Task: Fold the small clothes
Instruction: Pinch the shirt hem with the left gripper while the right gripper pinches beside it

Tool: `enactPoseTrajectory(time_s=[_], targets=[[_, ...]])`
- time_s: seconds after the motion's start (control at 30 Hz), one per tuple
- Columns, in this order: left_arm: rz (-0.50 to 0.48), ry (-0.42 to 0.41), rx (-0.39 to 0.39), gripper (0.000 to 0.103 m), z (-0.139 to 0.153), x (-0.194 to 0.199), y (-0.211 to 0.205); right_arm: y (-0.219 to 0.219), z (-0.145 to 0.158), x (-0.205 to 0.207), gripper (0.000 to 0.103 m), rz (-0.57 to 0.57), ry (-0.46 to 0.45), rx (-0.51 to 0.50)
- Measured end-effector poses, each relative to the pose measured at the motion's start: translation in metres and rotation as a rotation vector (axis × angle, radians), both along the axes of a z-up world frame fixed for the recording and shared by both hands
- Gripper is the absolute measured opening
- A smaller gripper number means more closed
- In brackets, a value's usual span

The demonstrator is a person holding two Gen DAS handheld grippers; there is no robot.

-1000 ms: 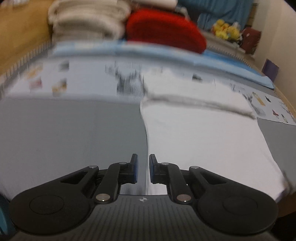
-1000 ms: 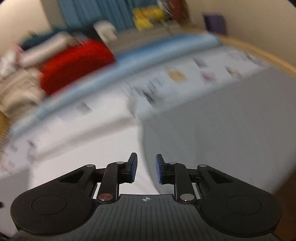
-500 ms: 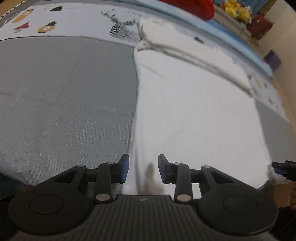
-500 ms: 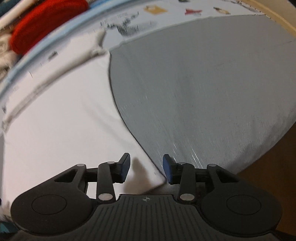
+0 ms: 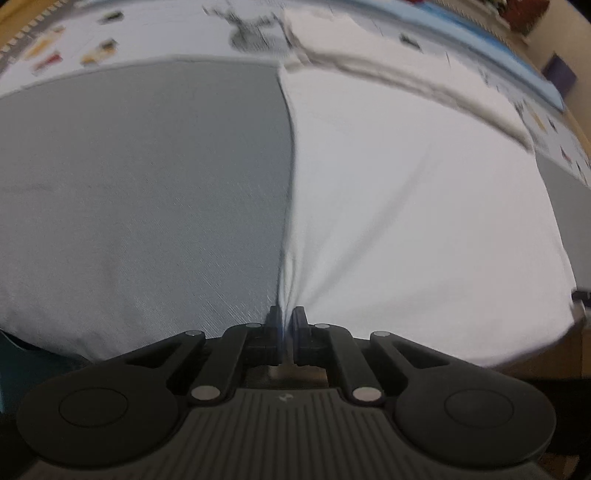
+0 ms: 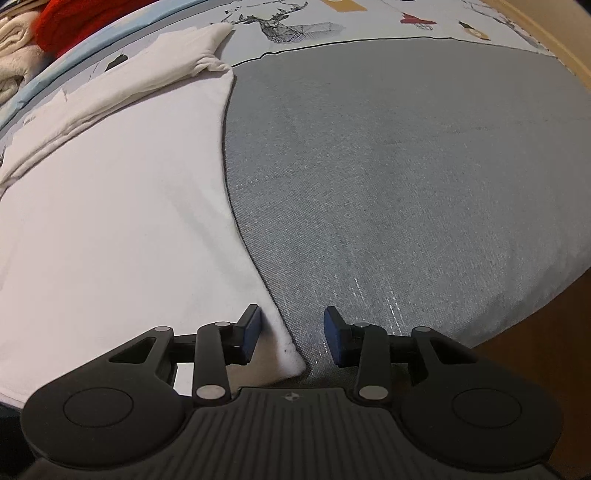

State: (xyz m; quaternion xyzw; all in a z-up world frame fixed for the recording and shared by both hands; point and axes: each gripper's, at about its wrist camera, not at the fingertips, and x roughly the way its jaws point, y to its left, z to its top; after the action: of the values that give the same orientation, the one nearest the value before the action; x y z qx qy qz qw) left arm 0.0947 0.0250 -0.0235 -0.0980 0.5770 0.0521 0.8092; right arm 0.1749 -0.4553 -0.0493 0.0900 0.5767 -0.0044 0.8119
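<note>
A white garment (image 5: 417, 184) lies flat on the grey mat (image 5: 140, 177), its far end folded over. My left gripper (image 5: 284, 317) is shut on the garment's near left corner, and the cloth bunches into creases at the jaws. In the right wrist view the same white garment (image 6: 110, 206) fills the left half. My right gripper (image 6: 291, 328) is open and straddles the garment's near right corner, which lies between the fingers. The grey mat (image 6: 388, 166) is to the right.
A printed white sheet (image 6: 295, 26) with a deer drawing lies beyond the mat. A red cushion (image 6: 70, 14) and cream folded towels (image 6: 14, 33) sit at the far left. The mat's near edge drops to a brown floor (image 6: 535, 369).
My left gripper has closed on the garment's left corner and pulled it taut. My right gripper has opened wider and stays low over the right corner.
</note>
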Motion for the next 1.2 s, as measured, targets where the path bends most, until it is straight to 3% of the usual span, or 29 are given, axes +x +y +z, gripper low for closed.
enactPoseTrajectory(time_s=[0.07,0.13,0.17,0.23,0.3,0.33,0.37,0.4,0.43,0.6,0.73,0.9,1.03,1.2], targets=[[0.017,-0.006,0.0,0.019,0.0,0.001,0.0,0.001,-0.001,0.0,0.039,-0.001,0.003,0.002],[0.05,-0.029,-0.029,0.039,0.004,0.004,0.004,0.006,-0.002,0.0,0.039,0.016,0.005,-0.003],[0.06,-0.033,-0.032,0.04,0.005,0.004,0.006,0.008,-0.002,-0.001,0.039,0.032,0.003,-0.01],[0.064,-0.02,-0.026,0.04,0.003,0.005,0.006,0.012,-0.002,0.0,0.034,0.058,0.0,-0.022],[0.046,0.008,-0.019,0.04,-0.003,0.006,0.002,0.014,-0.002,0.001,0.012,0.074,0.0,-0.005],[0.029,0.012,-0.006,0.038,-0.004,0.007,-0.001,0.015,-0.002,0.001,0.007,0.079,-0.001,0.007],[0.01,0.009,0.014,0.034,-0.004,0.008,-0.004,0.016,-0.001,0.0,0.006,0.08,-0.005,0.011],[-0.006,0.002,0.025,0.012,-0.003,0.008,-0.006,0.017,0.001,-0.001,0.006,0.076,-0.015,0.01],[-0.012,-0.007,0.033,0.008,-0.002,0.007,-0.007,0.016,0.004,-0.002,0.006,0.069,-0.031,0.015],[-0.035,-0.026,0.049,0.009,0.002,0.002,-0.013,0.008,0.014,-0.005,0.006,0.028,-0.068,0.052],[-0.026,0.014,0.028,0.027,-0.005,0.004,-0.011,0.012,-0.002,-0.002,0.01,0.035,0.015,0.02],[-0.039,0.016,0.038,0.026,-0.005,0.005,-0.014,0.02,-0.002,-0.001,0.011,0.081,0.011,-0.026],[-0.056,-0.008,0.058,0.011,-0.001,0.005,-0.015,0.02,0.001,-0.003,0.006,0.095,-0.015,-0.019],[-0.017,-0.023,0.03,0.011,0.001,0.005,-0.01,0.012,0.006,-0.002,0.006,0.066,-0.04,0.017]])
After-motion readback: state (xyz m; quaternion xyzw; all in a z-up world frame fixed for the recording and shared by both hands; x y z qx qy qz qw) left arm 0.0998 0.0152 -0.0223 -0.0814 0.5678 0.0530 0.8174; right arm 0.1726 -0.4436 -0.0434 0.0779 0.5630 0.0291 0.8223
